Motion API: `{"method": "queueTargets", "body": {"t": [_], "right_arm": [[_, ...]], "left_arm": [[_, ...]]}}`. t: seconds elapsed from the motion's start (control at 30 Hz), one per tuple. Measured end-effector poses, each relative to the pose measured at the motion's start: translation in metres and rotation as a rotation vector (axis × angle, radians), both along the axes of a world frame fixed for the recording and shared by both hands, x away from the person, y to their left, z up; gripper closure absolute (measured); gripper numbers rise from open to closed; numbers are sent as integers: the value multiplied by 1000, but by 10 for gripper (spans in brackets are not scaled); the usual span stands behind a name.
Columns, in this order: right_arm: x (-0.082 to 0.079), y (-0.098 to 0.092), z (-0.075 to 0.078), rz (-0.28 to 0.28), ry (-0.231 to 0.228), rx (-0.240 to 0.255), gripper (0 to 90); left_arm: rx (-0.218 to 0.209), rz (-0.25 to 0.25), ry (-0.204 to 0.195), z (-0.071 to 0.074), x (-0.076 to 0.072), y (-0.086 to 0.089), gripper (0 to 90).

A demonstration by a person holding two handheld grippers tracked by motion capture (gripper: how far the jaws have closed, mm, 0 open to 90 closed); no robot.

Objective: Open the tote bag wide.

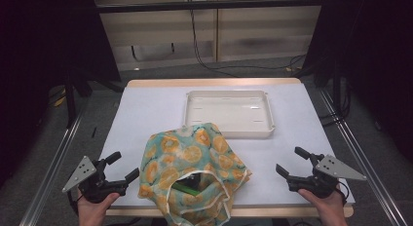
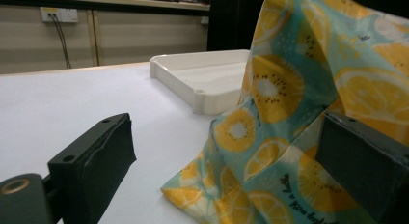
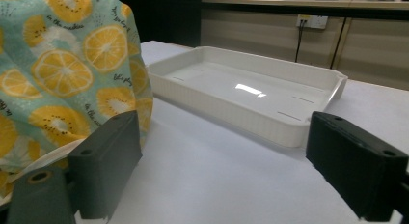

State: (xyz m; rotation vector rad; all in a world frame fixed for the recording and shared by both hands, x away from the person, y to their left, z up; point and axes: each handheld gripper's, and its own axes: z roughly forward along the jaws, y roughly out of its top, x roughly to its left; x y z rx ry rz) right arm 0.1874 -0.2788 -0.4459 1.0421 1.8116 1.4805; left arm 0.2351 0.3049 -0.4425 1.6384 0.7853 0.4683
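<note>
Nothing looks begun yet: the fruit-print bag (image 1: pixel 192 175) sits slumped on the near middle of the white desk (image 1: pixel 146 114), its mouth gaping toward the person, with something green and dark just visible inside, too hidden to name. Its far side rests against or just in front of the near rim of the empty white tray (image 1: pixel 229 113); whether the cloth touches the rim I cannot tell. The left tool (image 1: pixel 122 166) is held at the near left of the desk with its jaws standing wide and nothing between them; in the left gripper view the bag's cloth lies just beside the right-hand jaw, perhaps brushing it. The right tool (image 1: pixel 292 161) is held at the near right, well apart from the bag, jaws equally wide and empty. My reading is that the work is to empty the bag into the tray, and all of it remains: gripping the bag, getting the contents out, and setting them in the tray
</note>
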Motion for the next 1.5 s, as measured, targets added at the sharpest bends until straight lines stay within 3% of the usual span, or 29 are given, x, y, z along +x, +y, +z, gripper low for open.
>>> {"method": "queueTargets", "body": {"t": [0.13,0.3,0.57,0.73,0.9,1.03,1.13,1.2,1.5], "right_arm": [[0,1,0,18,7,-2,157],[-2,2,1,39,27,-13,250],[-3,9,3,85,41,-24,355],[-4,16,6,140,52,-11,410],[-6,27,10,211,61,-30,476],[-8,38,12,275,65,-55,567],[-9,46,12,283,81,-75,596],[-8,56,14,331,88,-79,626],[-5,83,16,437,91,-76,570]], "left_arm": [[-17,8,-3,0,0,2,72],[16,-1,16,1,1,1,106],[25,-5,13,2,-1,-1,128],[23,-10,13,3,-4,0,130],[5,-22,33,2,-3,-1,140],[31,-15,31,3,-3,-1,139],[34,-30,24,4,-4,-2,140],[27,-25,28,4,-4,-3,140],[27,-44,3,10,-12,-6,144]]}}
